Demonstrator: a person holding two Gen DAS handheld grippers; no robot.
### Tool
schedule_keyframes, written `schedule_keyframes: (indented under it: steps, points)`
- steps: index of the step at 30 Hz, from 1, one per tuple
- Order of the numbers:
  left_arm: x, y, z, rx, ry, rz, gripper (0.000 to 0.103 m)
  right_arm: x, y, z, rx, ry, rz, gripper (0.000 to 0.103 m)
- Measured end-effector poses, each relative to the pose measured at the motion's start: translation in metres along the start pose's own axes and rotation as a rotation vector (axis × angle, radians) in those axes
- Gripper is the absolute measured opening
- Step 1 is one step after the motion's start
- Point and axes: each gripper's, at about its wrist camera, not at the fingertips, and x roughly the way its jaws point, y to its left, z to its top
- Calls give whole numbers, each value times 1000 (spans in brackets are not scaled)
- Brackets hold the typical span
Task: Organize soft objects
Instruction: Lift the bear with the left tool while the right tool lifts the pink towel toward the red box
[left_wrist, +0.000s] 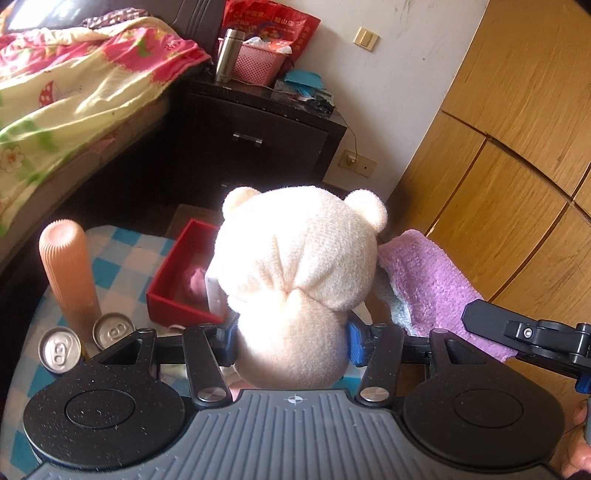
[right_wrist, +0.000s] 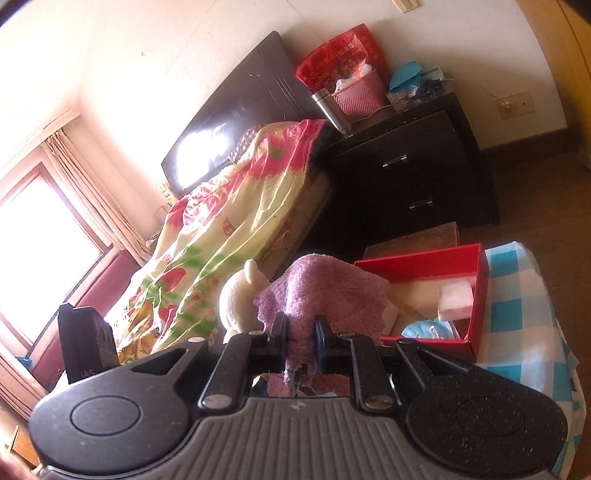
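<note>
The cream plush bear (left_wrist: 299, 266) is pinched at its soft body by the left gripper (left_wrist: 291, 341), lifted near the red box (left_wrist: 173, 273). Light and squashy, it is best taken mid-body. The purple towel (right_wrist: 321, 291), limp, is clamped by the right gripper (right_wrist: 301, 343) alongside.

Left gripper (left_wrist: 291, 341): speckled black linkages, blue pads, silver screws, ribbed grey body
</note>
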Motion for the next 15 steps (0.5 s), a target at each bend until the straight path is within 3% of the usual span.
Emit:
schedule_keyframes:
  steps: [7, 15]
  points:
    - [17, -11, 31, 31, -27, 37, 54, 15, 0, 22, -18, -38, -24, 0]
    - [70, -6, 45, 48, 4, 79, 54, 52, -21, 44, -14, -46, -88, 0]
